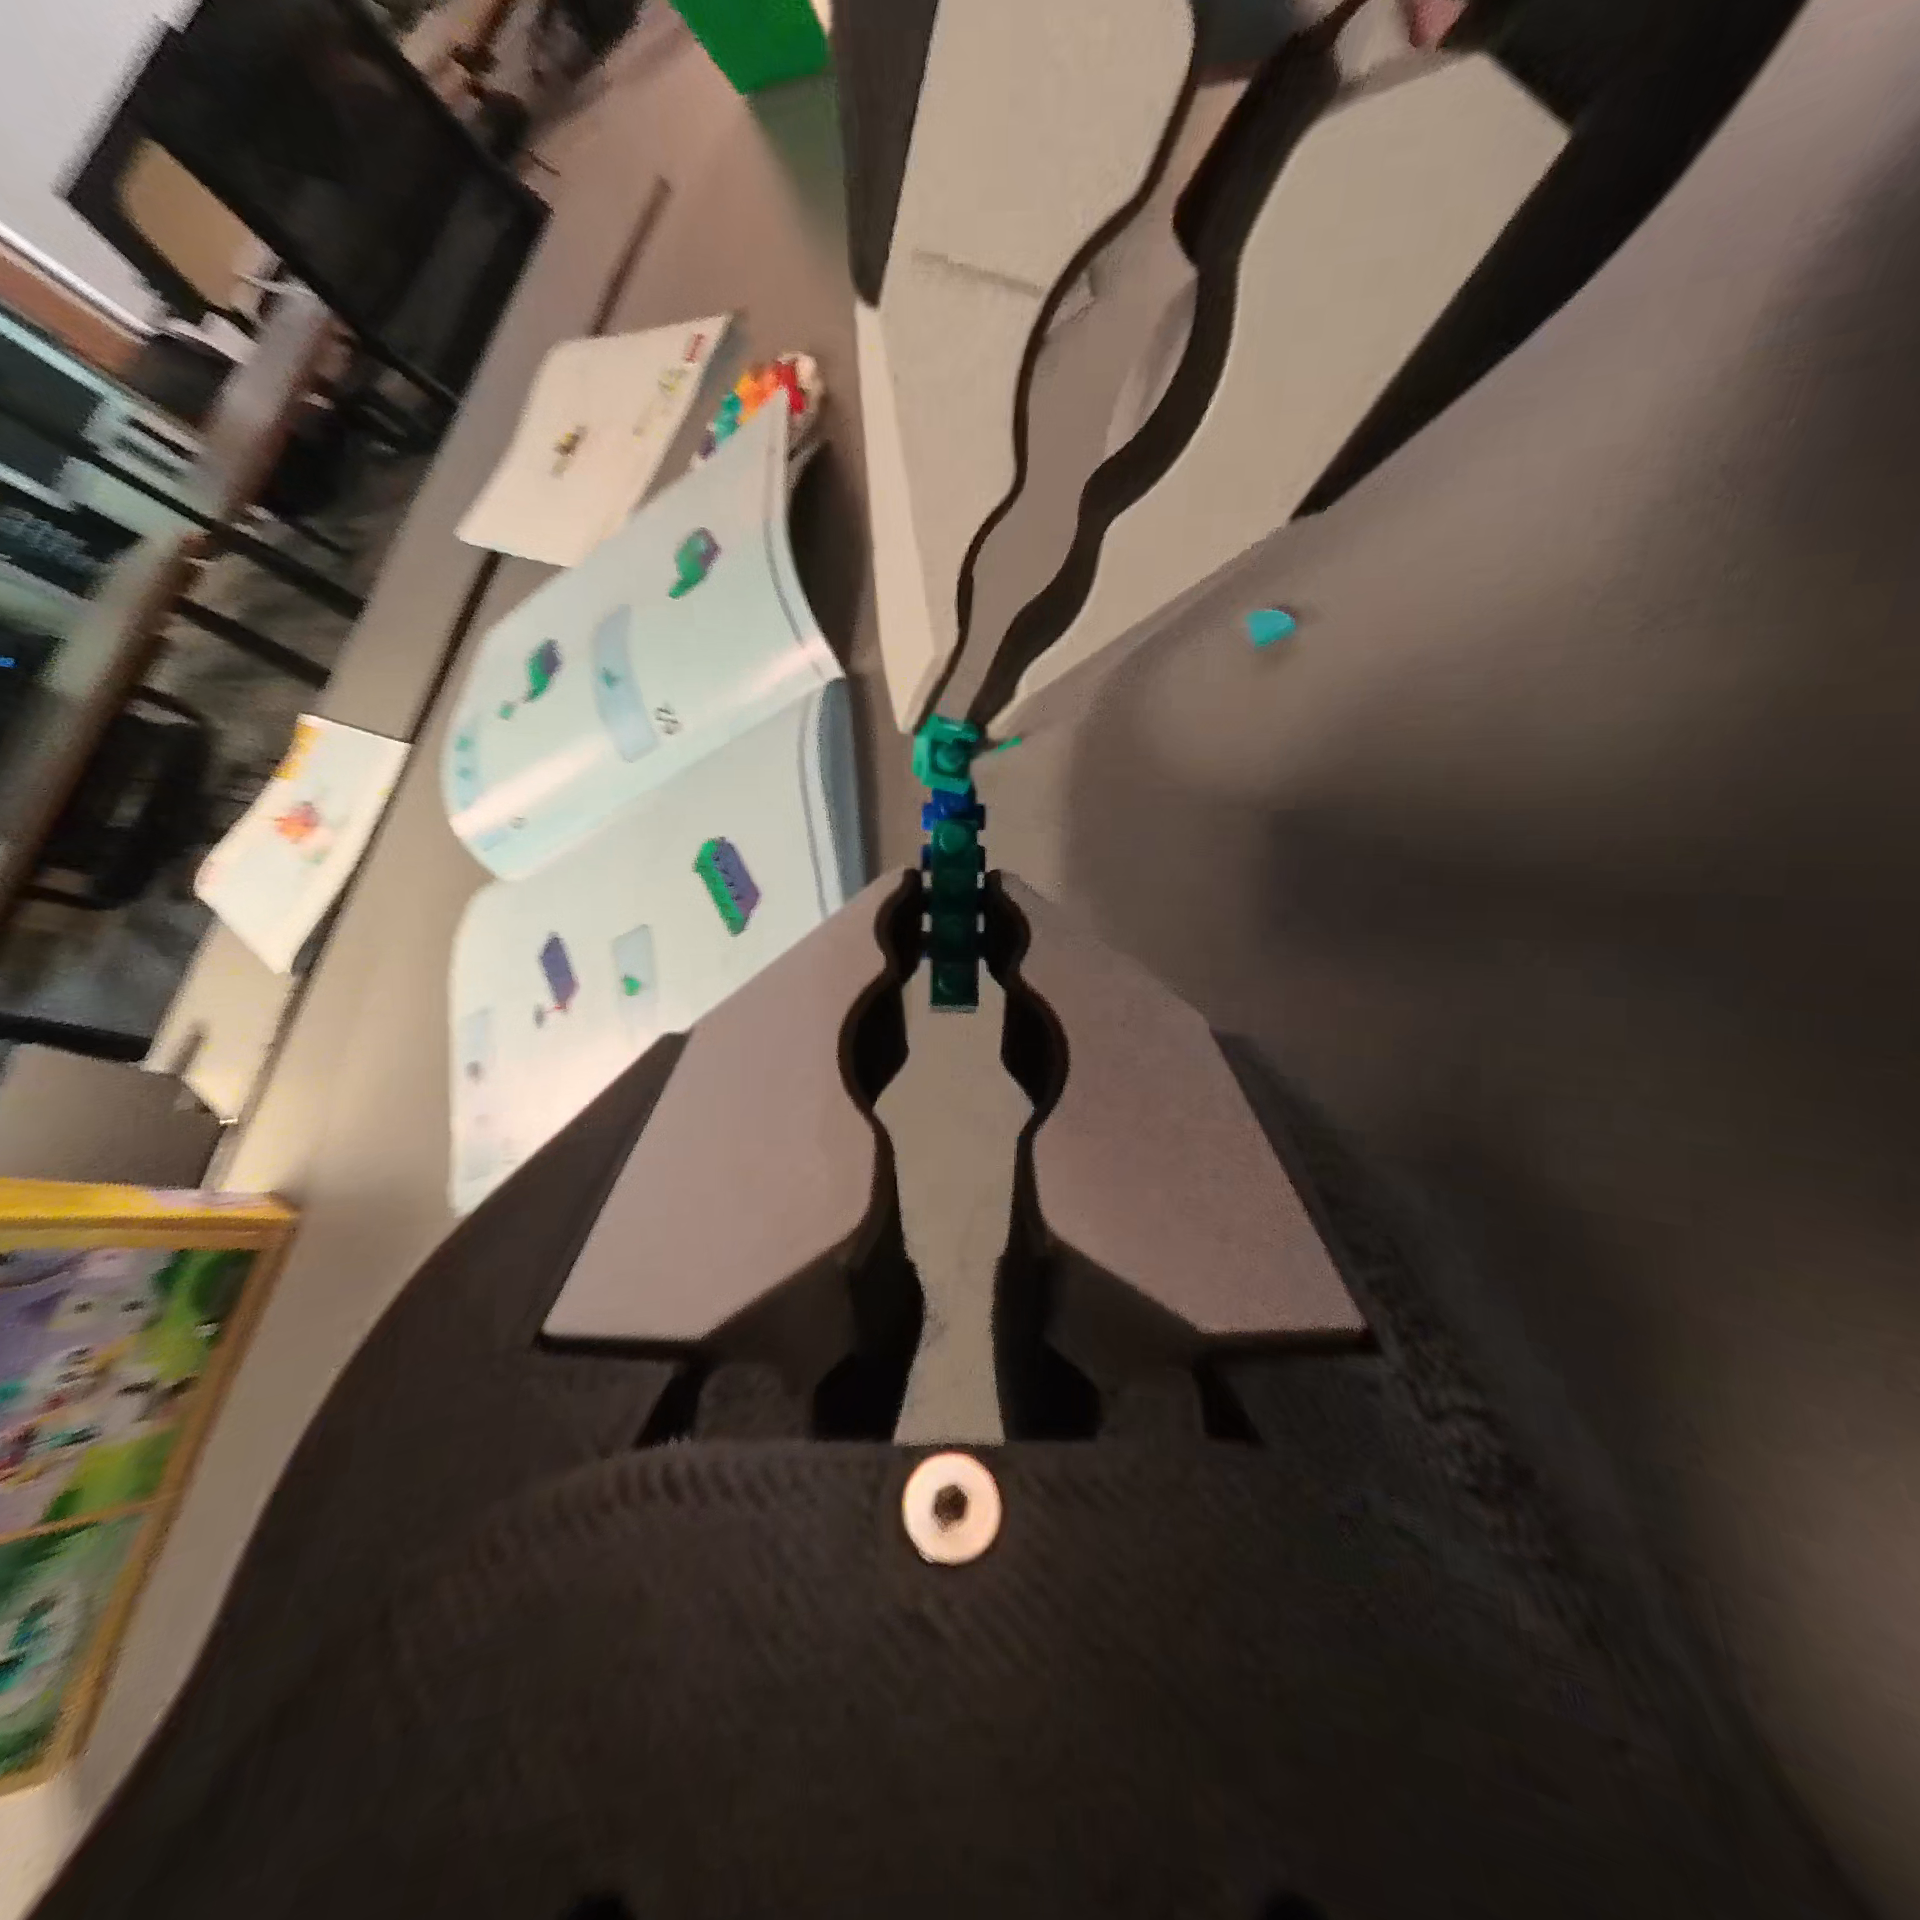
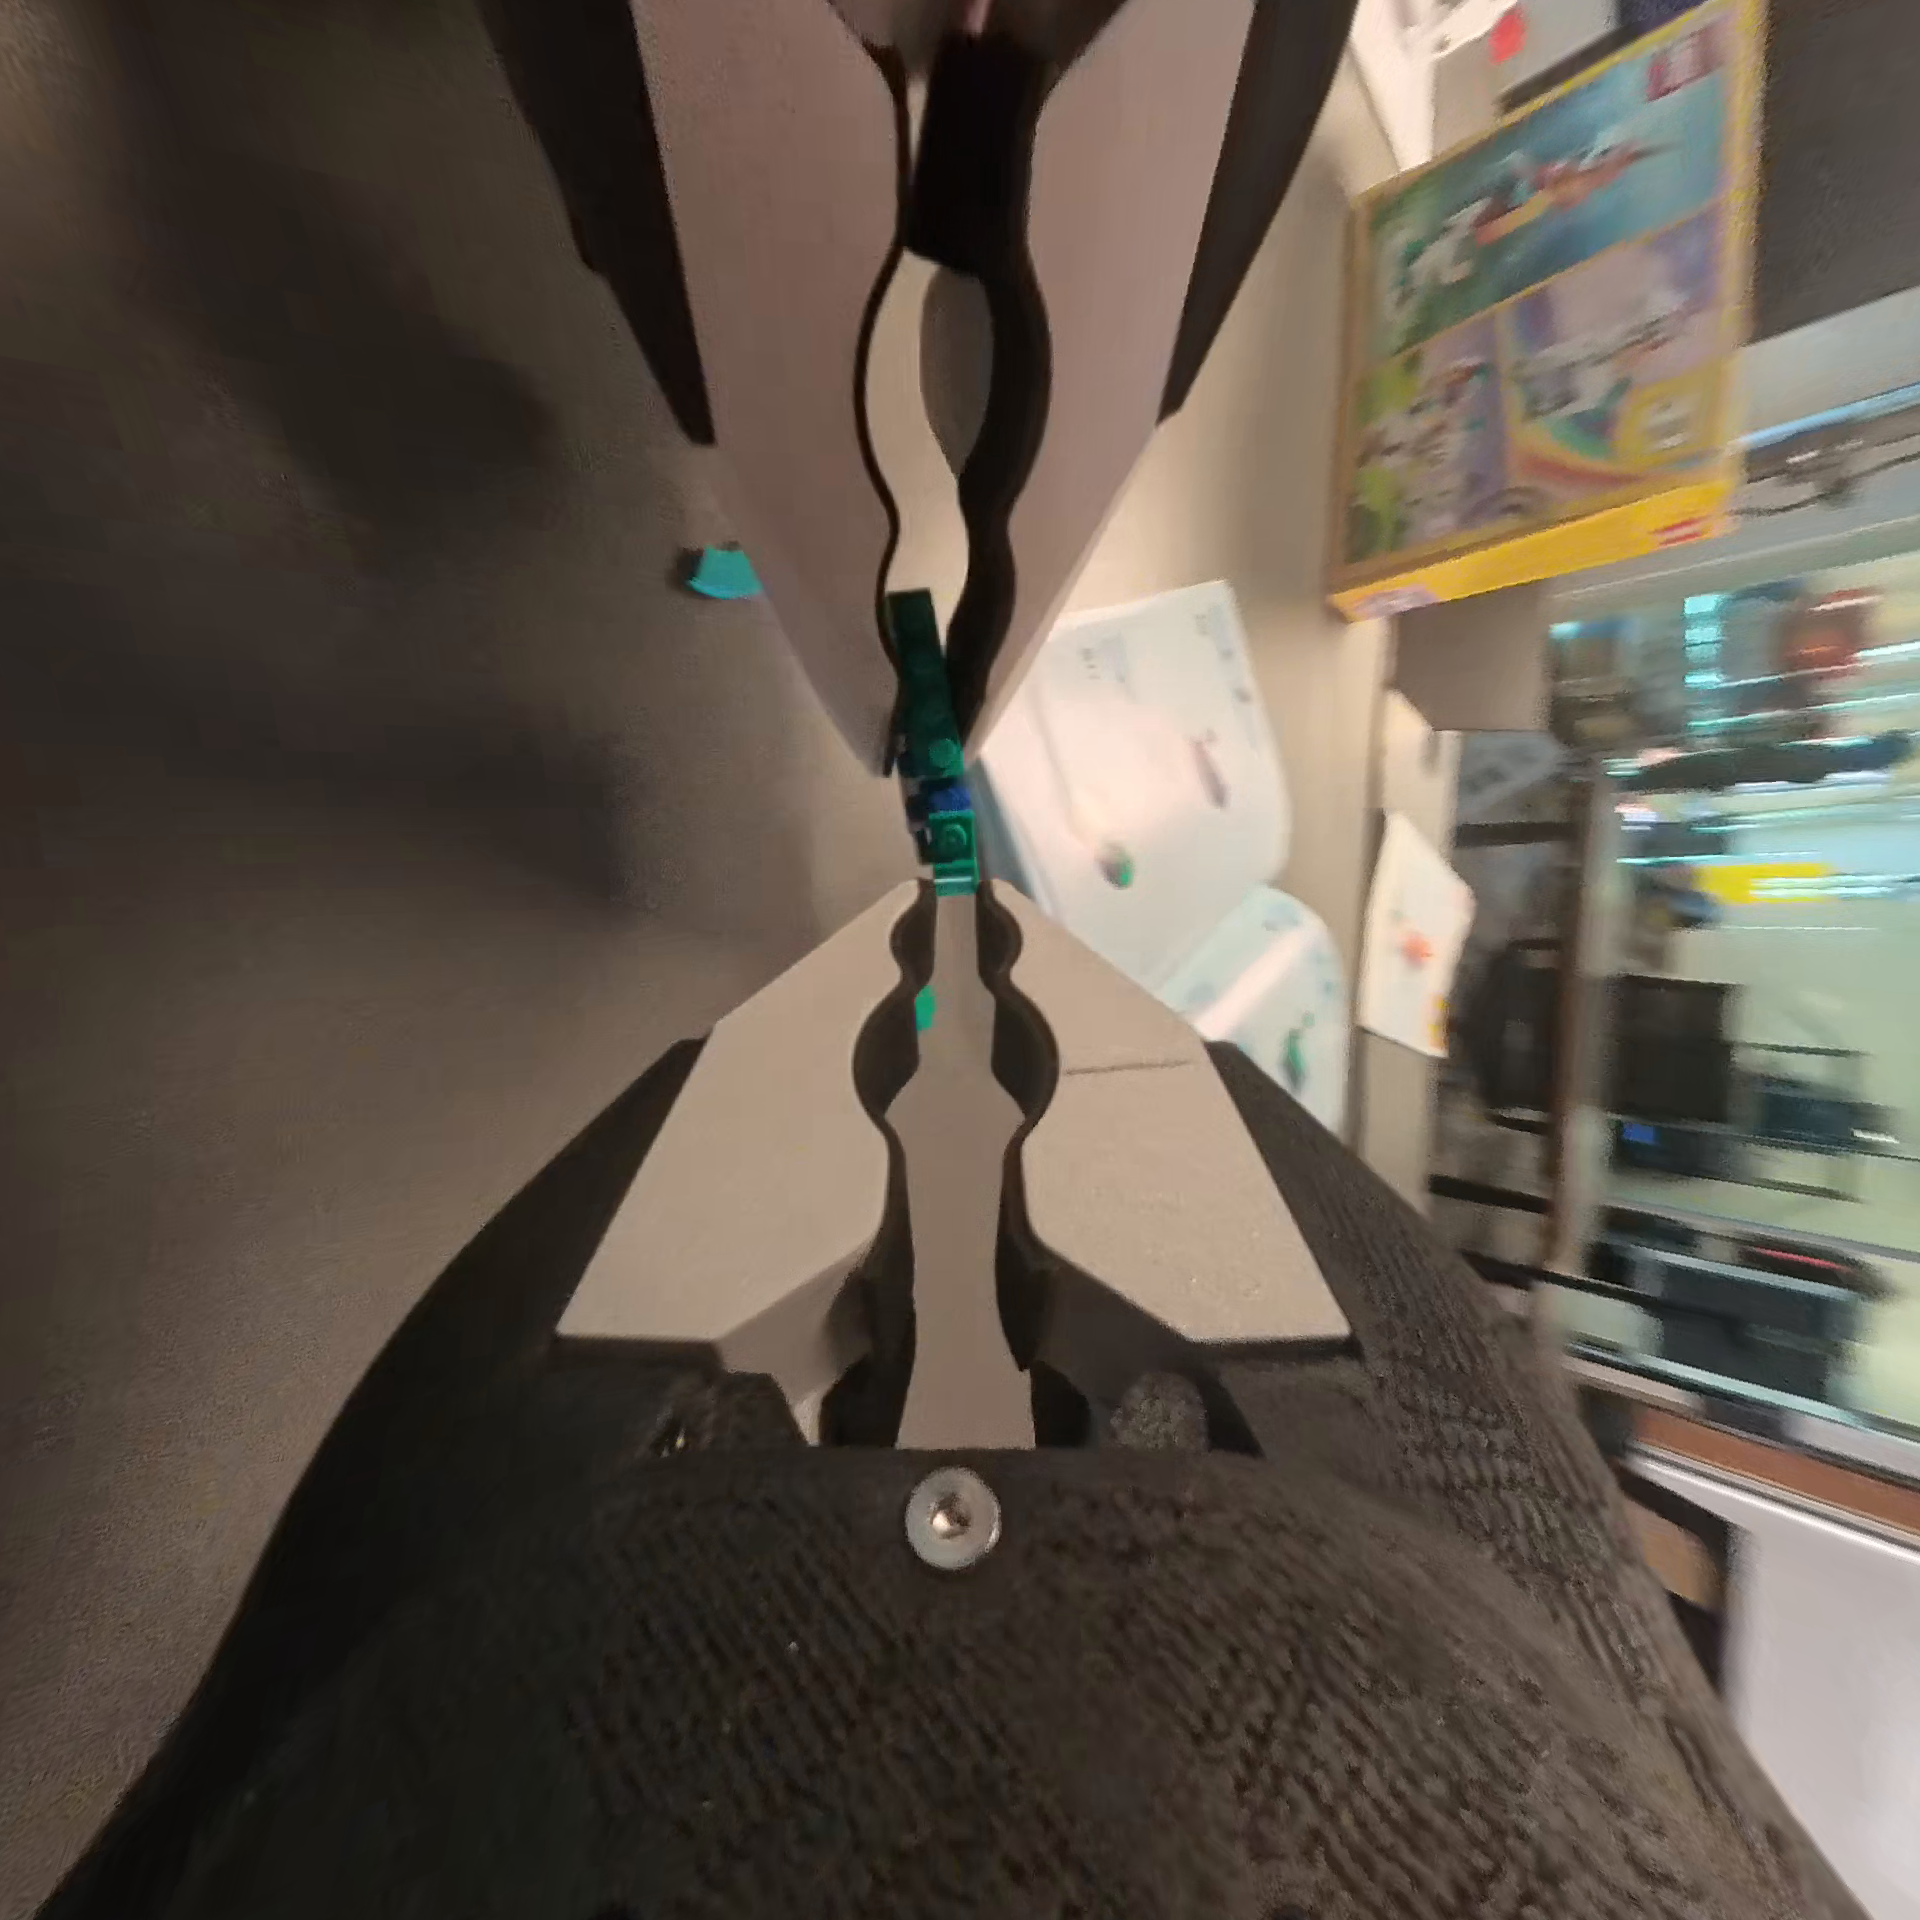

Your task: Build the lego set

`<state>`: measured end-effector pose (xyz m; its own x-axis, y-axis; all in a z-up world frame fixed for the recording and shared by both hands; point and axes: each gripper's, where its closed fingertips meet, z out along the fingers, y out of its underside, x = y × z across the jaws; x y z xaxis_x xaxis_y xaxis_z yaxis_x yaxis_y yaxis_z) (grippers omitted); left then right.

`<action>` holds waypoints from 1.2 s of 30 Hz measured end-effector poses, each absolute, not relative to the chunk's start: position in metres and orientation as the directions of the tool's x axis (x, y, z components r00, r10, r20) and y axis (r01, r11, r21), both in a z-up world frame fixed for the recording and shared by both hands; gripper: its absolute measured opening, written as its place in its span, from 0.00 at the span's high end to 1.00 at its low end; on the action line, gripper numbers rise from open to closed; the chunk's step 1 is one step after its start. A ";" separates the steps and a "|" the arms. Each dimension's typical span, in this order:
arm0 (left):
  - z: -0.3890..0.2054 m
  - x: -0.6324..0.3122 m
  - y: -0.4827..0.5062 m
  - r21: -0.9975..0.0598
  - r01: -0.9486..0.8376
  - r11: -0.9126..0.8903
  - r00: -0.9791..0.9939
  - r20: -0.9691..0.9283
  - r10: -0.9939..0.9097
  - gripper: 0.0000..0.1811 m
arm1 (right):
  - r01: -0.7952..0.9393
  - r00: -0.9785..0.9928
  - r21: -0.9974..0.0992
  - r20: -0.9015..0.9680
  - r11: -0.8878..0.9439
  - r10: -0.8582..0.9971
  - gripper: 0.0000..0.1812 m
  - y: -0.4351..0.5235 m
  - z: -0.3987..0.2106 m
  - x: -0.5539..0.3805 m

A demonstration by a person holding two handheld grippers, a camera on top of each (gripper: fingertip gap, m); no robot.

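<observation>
My left gripper [image 1: 954,894] is shut on a long dark green plate [image 1: 954,940], held edge-on above the grey table, with a small blue brick [image 1: 951,808] at its far end. My right gripper [image 1: 951,727] comes in tip to tip from the opposite side. It is shut on a small teal-green brick [image 1: 943,753] that touches the blue brick. In the right wrist view, my right gripper [image 2: 956,904] pinches the small green brick [image 2: 954,847]. The left gripper [image 2: 928,753] there holds the dark green plate [image 2: 920,665].
A loose teal quarter-round piece [image 1: 1270,627] lies on the table and also shows in the right wrist view [image 2: 717,575]. An open instruction booklet [image 1: 644,727], loose sheets [image 1: 301,831], a pile of coloured bricks [image 1: 764,400] and the set's box [image 2: 1538,312] lie to one side. Less than 4 cm separates the two grippers' tips.
</observation>
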<state>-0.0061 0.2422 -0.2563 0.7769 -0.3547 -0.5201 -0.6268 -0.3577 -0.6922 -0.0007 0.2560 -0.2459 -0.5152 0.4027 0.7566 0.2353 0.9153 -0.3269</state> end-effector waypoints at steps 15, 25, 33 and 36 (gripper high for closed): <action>-0.261 -0.016 0.250 -0.576 -0.712 -0.401 0.690 -0.680 -0.249 0.94 | 0.228 -0.424 -0.049 0.894 0.973 0.144 0.97 0.264 -0.248 -0.007; -0.252 -0.015 0.250 -0.570 -0.736 -0.364 0.662 -0.718 -0.214 0.94 | 0.248 -0.383 -0.094 0.905 0.964 0.187 0.97 0.260 -0.243 -0.011; -0.246 -0.018 0.250 -0.558 -0.752 -0.351 0.639 -0.748 -0.178 0.94 | 0.292 -0.310 -0.074 0.936 0.953 0.168 0.97 0.261 -0.236 -0.016; -0.248 -0.019 0.249 -0.566 -0.746 -0.351 0.648 -0.739 -0.184 0.94 | 0.308 -0.309 -0.074 0.935 0.948 0.174 0.97 0.261 -0.238 -0.017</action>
<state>-0.0189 0.2494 -0.2475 0.6477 -0.1840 -0.7394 -0.7458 -0.3515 -0.5659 -0.0168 0.2609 -0.2377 -0.3086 0.1737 0.9352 0.3081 0.9484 -0.0745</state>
